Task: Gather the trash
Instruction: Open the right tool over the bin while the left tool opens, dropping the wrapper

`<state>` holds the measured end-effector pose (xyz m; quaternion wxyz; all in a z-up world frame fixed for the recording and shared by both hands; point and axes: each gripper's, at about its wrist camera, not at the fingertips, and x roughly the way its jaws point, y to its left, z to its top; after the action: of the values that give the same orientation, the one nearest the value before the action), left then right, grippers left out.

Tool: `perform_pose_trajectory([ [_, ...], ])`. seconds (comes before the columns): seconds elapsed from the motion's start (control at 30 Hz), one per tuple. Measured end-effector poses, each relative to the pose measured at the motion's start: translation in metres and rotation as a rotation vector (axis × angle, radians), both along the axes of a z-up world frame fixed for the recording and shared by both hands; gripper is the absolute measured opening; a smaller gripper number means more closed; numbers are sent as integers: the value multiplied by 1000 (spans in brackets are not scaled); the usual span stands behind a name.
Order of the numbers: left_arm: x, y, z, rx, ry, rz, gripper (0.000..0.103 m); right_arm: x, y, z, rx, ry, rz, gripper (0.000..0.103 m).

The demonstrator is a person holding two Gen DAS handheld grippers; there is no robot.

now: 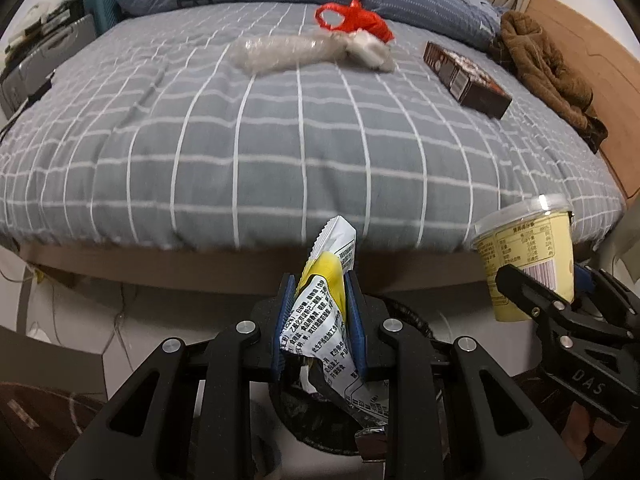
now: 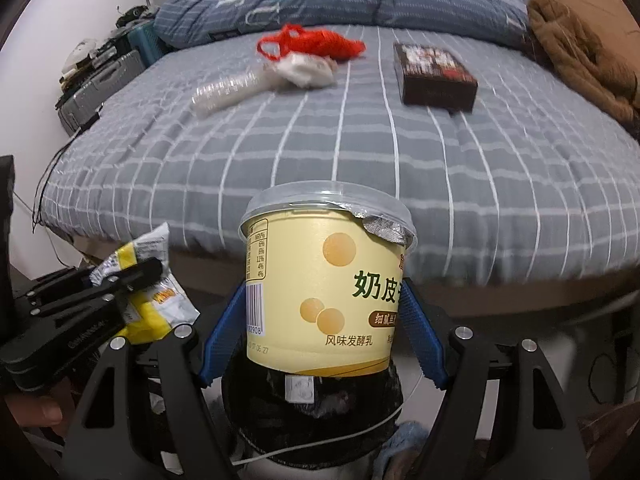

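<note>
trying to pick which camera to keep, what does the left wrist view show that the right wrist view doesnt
Only the left wrist view shows the printed text on the crumpled snack wrapper, pinched in the left gripper.

Only the right wrist view shows the yogurt cup front label, its peeled foil lid, and the black-lined bin directly beneath the cup, held in the right gripper.

Both show the checked bed with the red bag, bubble wrap and dark box left on it.
</note>
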<state>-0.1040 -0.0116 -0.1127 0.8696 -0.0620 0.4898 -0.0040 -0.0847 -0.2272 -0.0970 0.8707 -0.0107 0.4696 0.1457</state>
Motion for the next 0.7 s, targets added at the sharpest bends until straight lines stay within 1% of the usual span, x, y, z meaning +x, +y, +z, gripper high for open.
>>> perform_pose_trajectory([
  [0.13,-6,2,-20,7,38,-3,24,-3,-3,-20,-29,34,9,71],
  [0.33,-5,6,-53,18,97,-6,24,0,-12,-54,-47,110,-5,71],
  [0.43,-4,8,-66,22,116,-4,24,2,-13,-65,-52,133,-6,71],
  [0.57,-4,11,-78,12,135,-1,24,2,-10,-78,-56,163,10,71],
  [0.7,-7,15,-82,19,141,7,24,0,0,-85,-60,179,37,71],
])
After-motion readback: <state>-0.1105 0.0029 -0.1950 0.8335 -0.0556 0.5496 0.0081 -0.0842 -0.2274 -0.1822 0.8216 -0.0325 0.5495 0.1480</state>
